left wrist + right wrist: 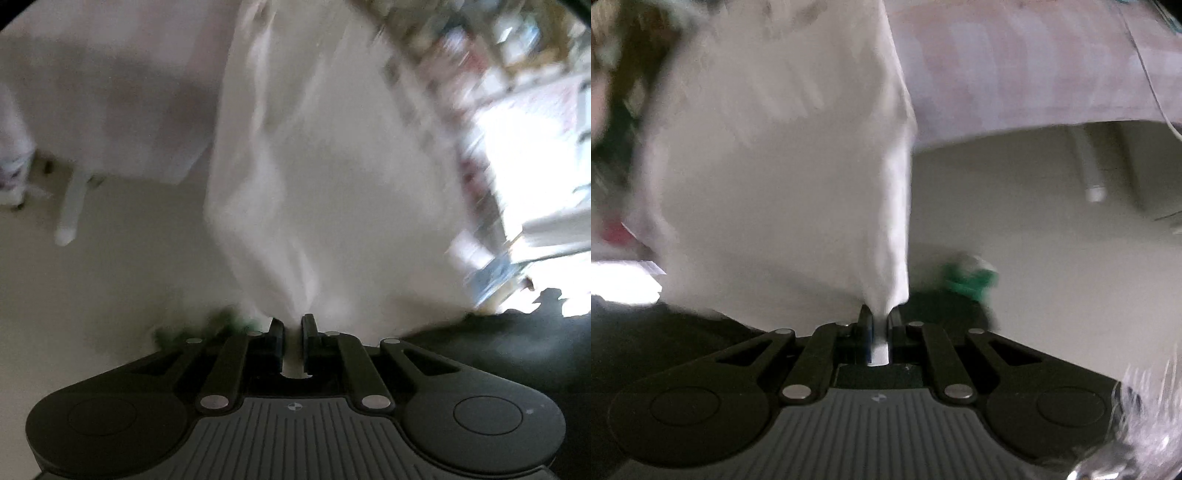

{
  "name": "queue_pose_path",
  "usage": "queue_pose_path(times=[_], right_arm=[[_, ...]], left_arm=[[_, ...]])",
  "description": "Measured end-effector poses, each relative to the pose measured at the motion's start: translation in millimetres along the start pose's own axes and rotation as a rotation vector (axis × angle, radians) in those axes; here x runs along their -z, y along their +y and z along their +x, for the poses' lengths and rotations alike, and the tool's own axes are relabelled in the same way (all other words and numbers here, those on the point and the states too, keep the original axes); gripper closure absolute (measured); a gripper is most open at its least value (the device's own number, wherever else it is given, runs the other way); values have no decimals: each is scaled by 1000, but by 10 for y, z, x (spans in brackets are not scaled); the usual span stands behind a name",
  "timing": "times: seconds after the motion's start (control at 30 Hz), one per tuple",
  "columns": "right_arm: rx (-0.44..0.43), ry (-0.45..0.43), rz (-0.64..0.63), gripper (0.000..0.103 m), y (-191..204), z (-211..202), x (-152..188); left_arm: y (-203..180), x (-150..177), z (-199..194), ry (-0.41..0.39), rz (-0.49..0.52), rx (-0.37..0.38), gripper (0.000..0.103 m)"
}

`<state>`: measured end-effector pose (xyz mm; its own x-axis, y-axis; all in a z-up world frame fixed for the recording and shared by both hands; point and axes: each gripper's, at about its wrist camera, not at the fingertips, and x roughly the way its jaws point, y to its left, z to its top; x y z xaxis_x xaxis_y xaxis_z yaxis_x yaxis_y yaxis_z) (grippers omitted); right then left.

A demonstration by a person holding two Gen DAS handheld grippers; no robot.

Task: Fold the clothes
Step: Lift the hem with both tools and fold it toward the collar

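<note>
A: Left wrist view first. What is the left gripper [292,325] doing?

B: Its two black fingers [276,332] are drawn close together and pinch a gathered edge of the white garment [295,177]. The cloth fans out from that pinch and fills the middle of the view. Everything is smeared by motion blur, so I cannot tell what kind of garment it is.

A: What else shows there?

B: A table covered by a pale cloth [110,103] takes up the upper left, with a white table leg [72,206] under its edge standing on a pale floor [92,295]. The garment hangs beside that table; whether it touches the tabletop I cannot tell. A green smear [221,321] sits just left of the fingertips. The right side is bright, blurred clutter.

A: And the right wrist view?

B: The right gripper [880,314] likewise has its fingers [865,317] squeezed on a bunched corner of the same white garment [775,166], and a strip of cloth runs down between the jaws. The fabric spreads over the left and middle of the view.

A: The surroundings?

B: The table with its pale cloth [1015,66] lies in the upper right, its edge curving across, with a leg [1089,173] beneath it. A green object [967,277], too blurred to name, lies on the floor [1052,277] just right of the garment's lower corner.
</note>
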<state>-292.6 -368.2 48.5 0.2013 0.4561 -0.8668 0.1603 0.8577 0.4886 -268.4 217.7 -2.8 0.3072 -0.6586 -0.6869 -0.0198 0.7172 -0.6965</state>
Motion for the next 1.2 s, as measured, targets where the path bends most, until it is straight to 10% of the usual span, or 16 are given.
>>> queue_pose_path(times=[0.27, 0.43, 0.9, 1.2], right_arm=[[-326, -490, 121, 96, 211, -646, -883], [-387, -602, 158, 96, 384, -474, -1671], [-473, -554, 243, 96, 274, 142, -3546], [-381, -460, 290, 96, 130, 557, -4103]], left_arm=[[27, -1025, -466, -469, -131, 247, 97], [-193, -1654, -259, -586, -136, 228, 97], [-424, -2932, 347, -691, -262, 66, 98], [-369, -3324, 818, -645, -334, -49, 98]])
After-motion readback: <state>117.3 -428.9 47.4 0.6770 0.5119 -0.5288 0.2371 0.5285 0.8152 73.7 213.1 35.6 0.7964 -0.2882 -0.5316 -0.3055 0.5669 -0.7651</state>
